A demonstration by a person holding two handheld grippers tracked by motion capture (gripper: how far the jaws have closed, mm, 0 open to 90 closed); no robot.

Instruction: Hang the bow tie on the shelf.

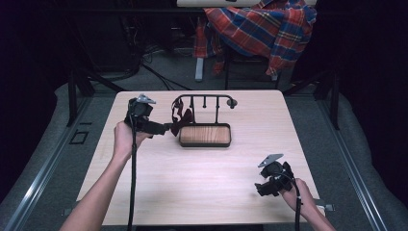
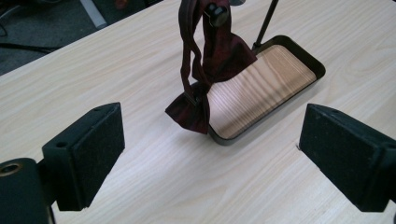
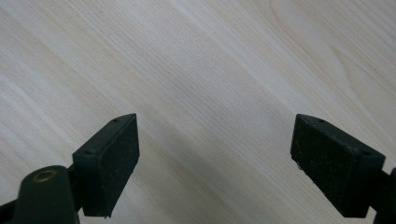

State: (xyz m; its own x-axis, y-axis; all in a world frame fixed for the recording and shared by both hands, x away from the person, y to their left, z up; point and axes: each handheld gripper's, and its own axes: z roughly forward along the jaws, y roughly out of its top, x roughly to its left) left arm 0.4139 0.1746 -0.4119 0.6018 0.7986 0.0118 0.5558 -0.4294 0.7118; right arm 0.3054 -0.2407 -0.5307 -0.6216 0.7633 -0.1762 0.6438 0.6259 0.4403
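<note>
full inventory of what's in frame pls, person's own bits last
bow tie: 1, dark red, hanging from the left end of the rack, lower end by the tray's rim
rack: 1, black, bar with pegs above the tray
tray: 1, black rim, wood base, table centre
table: 1, light wood
plaid cloth: 1, red and blue, draped behind the table
left tongs: 1, black, open, short of the bow tie
right tongs: 1, black, open, over bare table, near right corner

A pale wooden table (image 1: 159, 187) carries a black stand (image 1: 204, 134) with a wood-lined tray, sitting toward twelve o'clock of the tabletop's centre, just left of the midline.
</note>
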